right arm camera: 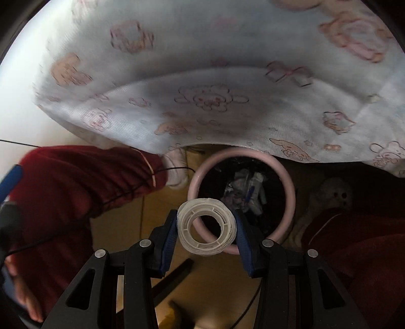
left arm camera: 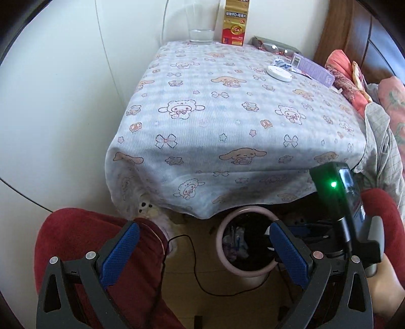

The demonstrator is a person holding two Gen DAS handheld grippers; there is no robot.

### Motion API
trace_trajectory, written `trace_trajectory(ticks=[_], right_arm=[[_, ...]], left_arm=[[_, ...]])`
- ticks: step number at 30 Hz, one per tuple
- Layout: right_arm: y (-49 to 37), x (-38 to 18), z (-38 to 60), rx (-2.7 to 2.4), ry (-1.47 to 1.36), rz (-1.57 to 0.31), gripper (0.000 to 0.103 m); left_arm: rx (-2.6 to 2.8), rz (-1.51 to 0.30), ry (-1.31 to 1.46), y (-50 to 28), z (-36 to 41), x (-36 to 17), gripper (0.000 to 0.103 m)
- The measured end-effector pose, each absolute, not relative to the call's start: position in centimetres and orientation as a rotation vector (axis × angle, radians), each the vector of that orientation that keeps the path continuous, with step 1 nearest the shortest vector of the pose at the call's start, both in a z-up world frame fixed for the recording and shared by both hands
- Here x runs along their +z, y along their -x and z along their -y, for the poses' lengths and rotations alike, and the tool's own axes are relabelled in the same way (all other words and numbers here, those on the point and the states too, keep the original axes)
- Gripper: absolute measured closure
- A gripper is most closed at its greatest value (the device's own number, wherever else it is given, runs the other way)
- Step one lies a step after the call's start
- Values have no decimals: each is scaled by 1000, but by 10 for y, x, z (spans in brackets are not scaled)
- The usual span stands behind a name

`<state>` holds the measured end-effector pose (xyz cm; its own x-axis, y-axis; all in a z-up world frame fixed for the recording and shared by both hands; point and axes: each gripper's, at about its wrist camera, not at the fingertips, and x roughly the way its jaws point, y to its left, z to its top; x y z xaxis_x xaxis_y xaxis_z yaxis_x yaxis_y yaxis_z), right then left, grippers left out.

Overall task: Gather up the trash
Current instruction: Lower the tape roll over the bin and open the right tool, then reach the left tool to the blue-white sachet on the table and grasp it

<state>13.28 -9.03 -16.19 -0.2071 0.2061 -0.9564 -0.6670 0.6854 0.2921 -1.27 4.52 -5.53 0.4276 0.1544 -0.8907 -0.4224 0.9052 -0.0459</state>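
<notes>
My right gripper (right arm camera: 207,222) is shut on a clear tape roll (right arm camera: 207,227), its blue pads pressing both sides. It hangs over the near rim of a pink-rimmed bin (right arm camera: 291,192) that stands on the floor under the table's cloth edge, with crumpled trash inside. In the left wrist view the same bin (left arm camera: 221,234) sits below my left gripper (left arm camera: 203,234), which is open with nothing between its blue pads. The body of the right gripper shows there at the right, green light on. Small wrappers (left arm camera: 283,66) lie at the far right of the cartoon-print cloth (left arm camera: 227,121).
On the table stand a glass (left arm camera: 201,22), a red and gold box (left arm camera: 235,22), glasses (left arm camera: 274,48), a white round disc (left arm camera: 279,73) and a purple box (left arm camera: 316,69). Bedding (left arm camera: 379,101) lies right. Red-trousered legs (left arm camera: 83,240) flank the bin; a black cable (left arm camera: 195,265) crosses the floor.
</notes>
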Motion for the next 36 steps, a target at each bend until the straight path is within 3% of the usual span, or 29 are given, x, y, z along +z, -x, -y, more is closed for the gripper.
trace_trajectory(ticks=[10, 14, 23, 36], right_arm=[[-135, -159, 90, 810, 411, -1566, 60], [-133, -159, 90, 799, 411, -1572, 18], [-137, -150, 95, 759, 386, -1562, 16], [-136, -81, 118, 814, 246, -1380, 13]], left_arm=[[337, -1029, 283, 17, -43, -45, 1], [334, -1031, 283, 16, -42, -45, 1], [301, -965, 355, 21, -51, -37, 1], [295, -965, 422, -3, -60, -24, 1]])
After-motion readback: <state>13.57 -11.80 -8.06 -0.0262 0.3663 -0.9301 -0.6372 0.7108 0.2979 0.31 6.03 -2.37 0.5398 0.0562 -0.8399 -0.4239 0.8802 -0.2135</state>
